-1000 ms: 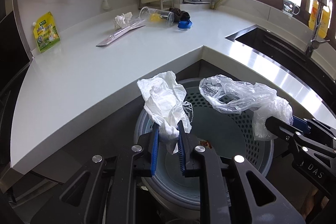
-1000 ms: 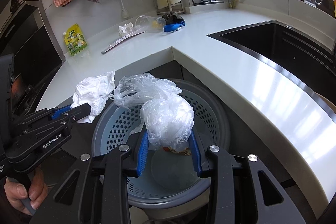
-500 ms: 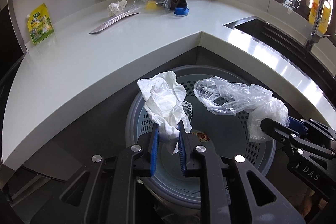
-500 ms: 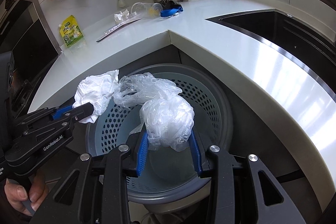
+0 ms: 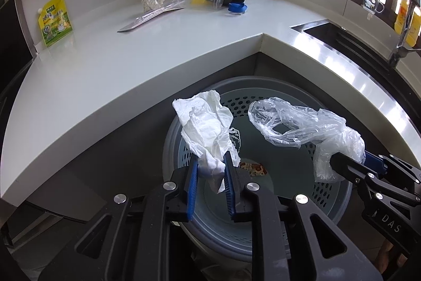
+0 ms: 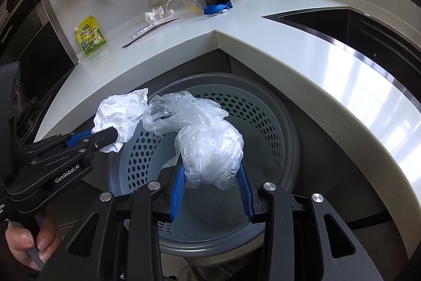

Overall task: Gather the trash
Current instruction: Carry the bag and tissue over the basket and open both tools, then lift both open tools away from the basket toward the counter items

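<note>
While the left gripper (image 5: 210,170) hangs over the perforated bin (image 5: 339,196), its jaws are easing apart around a crumpled white tissue (image 5: 208,128) that probably still touches both pads. Seen from the right wrist, the right gripper (image 6: 213,181) clenches a wadded clear plastic bag (image 6: 210,146) above that bin (image 6: 263,117).

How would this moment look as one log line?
left claw: opening, crumpled tissue between pads | right claw: gripping clear plastic bag | both over bin
</note>
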A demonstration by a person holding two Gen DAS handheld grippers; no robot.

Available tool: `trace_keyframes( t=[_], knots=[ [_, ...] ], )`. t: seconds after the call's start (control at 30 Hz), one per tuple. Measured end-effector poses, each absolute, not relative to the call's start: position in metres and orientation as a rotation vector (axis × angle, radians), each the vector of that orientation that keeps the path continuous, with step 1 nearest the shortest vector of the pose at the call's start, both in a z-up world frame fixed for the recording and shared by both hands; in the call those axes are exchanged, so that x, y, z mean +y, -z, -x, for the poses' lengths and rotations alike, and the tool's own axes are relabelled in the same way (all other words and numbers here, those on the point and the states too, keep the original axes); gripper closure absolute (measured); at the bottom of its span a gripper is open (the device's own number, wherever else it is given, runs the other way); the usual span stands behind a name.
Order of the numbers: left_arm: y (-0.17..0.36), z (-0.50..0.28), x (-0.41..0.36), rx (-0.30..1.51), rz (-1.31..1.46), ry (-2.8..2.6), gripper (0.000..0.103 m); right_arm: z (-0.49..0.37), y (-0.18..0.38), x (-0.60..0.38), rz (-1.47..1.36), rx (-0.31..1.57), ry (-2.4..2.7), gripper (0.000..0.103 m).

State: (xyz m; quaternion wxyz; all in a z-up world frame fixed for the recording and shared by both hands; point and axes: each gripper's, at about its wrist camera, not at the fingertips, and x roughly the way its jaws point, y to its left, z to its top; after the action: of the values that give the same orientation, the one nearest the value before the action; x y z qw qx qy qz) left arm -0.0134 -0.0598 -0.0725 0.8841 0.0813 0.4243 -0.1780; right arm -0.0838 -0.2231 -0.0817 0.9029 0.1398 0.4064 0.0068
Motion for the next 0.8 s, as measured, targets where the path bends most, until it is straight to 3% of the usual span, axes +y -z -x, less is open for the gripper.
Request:
trace_keyframes(
  t=[0.2, 0.3, 0.33, 0.37, 0.4, 0.8],
  knots=[
    [0.07, 0.014, -0.058, 0.872, -0.164, 0.366, 0.078, 0.088, 0.08, -0.228, -0.3, 0.822, -0.01, 0.065],
    [0.068, 0.014, -0.056, 0.869, -0.161, 0.357, 0.065, 0.09, 0.078, -0.229, -0.31, 0.813, -0.004, 0.053],
    [0.068, 0.014, -0.056, 0.866, -0.16, 0.351, 0.061, 0.091, 0.077, -0.23, -0.316, 0.807, 0.001, 0.043],
    [0.067, 0.014, -0.055, 0.862, -0.158, 0.345, 0.054, 0.092, 0.077, -0.231, -0.325, 0.799, 0.004, 0.039],
    [0.067, 0.014, -0.053, 0.857, -0.156, 0.34, 0.049, 0.092, 0.077, -0.232, -0.334, 0.797, 0.002, 0.039],
    [0.066, 0.011, -0.047, 0.855, -0.14, 0.321, 0.039, 0.089, 0.08, -0.232, -0.338, 0.802, 0.001, 0.039]
  ],
)
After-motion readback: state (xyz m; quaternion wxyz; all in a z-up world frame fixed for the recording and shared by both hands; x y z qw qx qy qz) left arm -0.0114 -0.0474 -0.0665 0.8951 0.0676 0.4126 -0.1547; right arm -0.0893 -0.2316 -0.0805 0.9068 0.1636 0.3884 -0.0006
